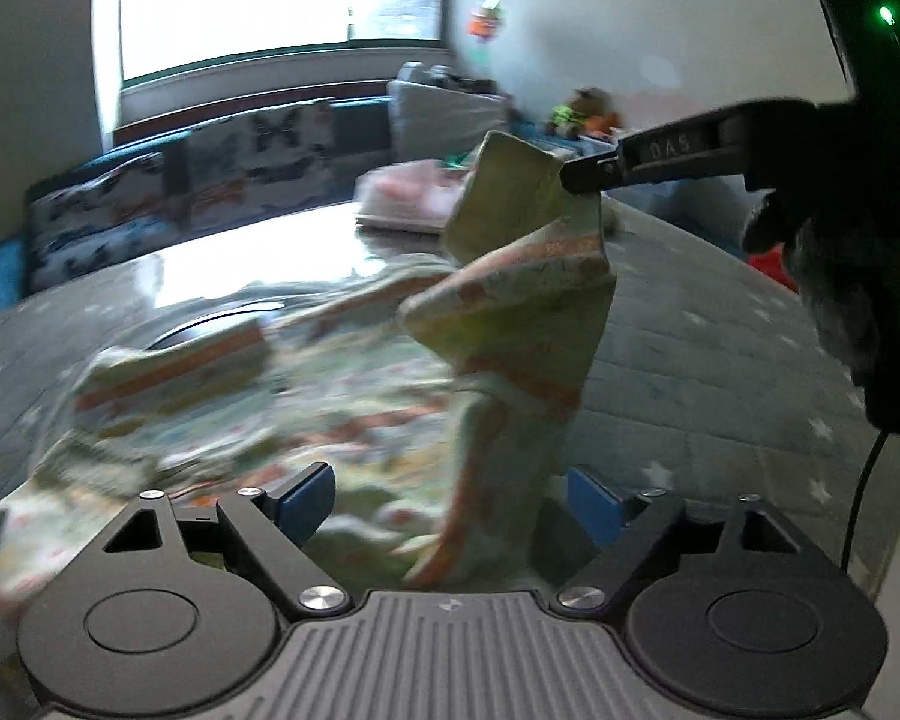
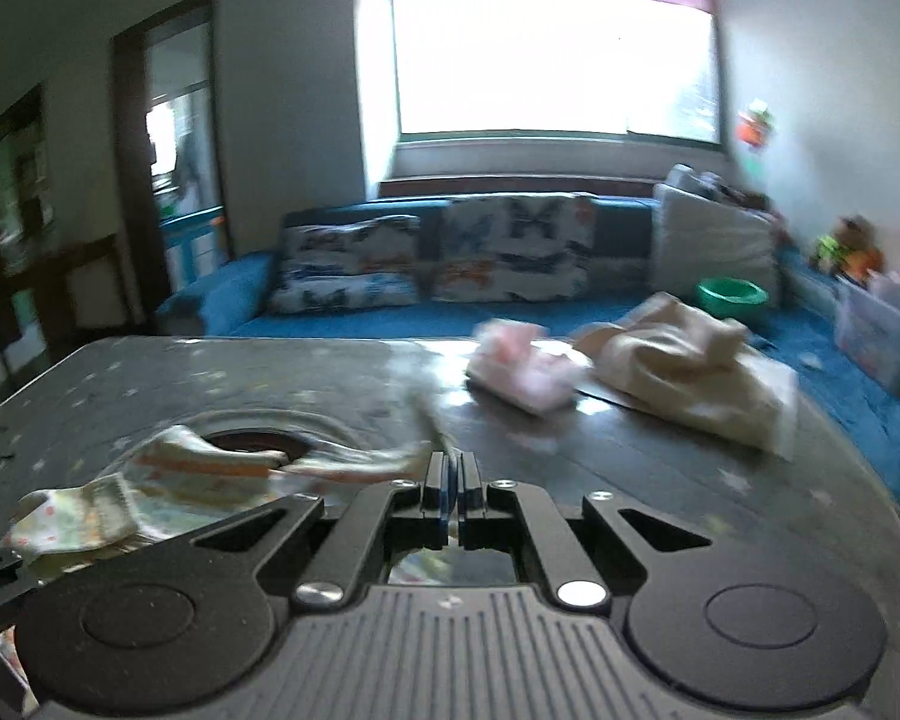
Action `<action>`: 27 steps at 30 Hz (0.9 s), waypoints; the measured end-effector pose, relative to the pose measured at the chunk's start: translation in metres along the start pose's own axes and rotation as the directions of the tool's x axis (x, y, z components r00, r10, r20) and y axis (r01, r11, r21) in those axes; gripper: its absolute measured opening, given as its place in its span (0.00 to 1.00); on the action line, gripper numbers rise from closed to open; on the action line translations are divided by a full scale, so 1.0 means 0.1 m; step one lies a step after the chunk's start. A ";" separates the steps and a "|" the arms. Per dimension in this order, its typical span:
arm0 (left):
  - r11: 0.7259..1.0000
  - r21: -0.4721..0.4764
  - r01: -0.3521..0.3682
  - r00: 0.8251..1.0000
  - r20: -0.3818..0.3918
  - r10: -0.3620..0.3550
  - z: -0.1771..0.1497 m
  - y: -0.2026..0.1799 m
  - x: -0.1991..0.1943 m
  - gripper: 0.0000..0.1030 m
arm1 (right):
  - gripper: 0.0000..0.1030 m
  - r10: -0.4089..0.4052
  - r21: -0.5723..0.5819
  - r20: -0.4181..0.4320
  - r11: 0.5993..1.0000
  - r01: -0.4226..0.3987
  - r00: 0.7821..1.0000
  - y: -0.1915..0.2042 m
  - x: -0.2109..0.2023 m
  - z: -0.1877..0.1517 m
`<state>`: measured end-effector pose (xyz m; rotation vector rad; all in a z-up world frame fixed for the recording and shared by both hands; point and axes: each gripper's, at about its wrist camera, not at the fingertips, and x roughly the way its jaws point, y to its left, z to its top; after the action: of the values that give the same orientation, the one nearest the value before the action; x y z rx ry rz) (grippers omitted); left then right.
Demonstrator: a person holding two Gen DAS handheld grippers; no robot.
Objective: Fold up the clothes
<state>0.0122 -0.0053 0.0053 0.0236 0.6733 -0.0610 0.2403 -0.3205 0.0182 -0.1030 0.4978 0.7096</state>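
A pale green printed garment with orange bands [image 1: 342, 396] lies crumpled on the dark table [image 1: 720, 330]. In the left wrist view my right gripper [image 1: 576, 177] comes in from the right, shut on a corner of the garment and lifting it above the table. My left gripper [image 1: 450, 504] is open, its blue pads [image 1: 306, 498] on either side of the hanging cloth. In the right wrist view my right gripper [image 2: 450, 480] is shut with cloth pinched between its fingers, and the garment [image 2: 150, 492] trails to the left.
A folded pink garment [image 2: 522, 372] and a cream garment [image 2: 690, 372] lie at the table's [image 2: 210, 378] far right. A blue sofa [image 2: 390, 318] with butterfly cushions, a green bowl [image 2: 731, 295] and a clear box [image 2: 879, 336] stand behind. A round recess [image 2: 252, 441] sits in the tabletop.
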 end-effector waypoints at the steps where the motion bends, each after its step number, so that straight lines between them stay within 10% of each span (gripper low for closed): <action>1: 1.000 0.023 0.008 1.000 0.002 -0.008 0.00 -0.05 0.04 0.84 | 0.02 -0.011 0.022 -0.008 1.000 0.011 1.000 -0.08 -0.03 -0.05; 11: 0.980 0.189 0.056 0.998 0.005 -0.058 0.00 -0.50 0.30 0.77 | 0.07 -0.095 0.201 -0.097 0.973 0.113 0.991 -0.75 -0.24 -0.52; 19: 0.985 0.168 0.037 0.998 -0.050 -0.029 0.03 -0.44 0.52 0.66 | 0.32 -0.053 0.201 -0.169 0.976 0.087 0.984 -0.73 0.20 -0.67; 27: 0.986 0.159 0.045 0.996 -0.079 -0.033 0.05 -0.40 0.61 0.60 | 0.25 -0.097 0.105 -0.198 0.987 0.119 0.975 -0.57 0.49 -0.76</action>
<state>0.0601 -0.0488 -0.0292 0.1683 0.7434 -0.1526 0.2784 -0.3542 -0.0762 -0.0895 0.7124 0.5648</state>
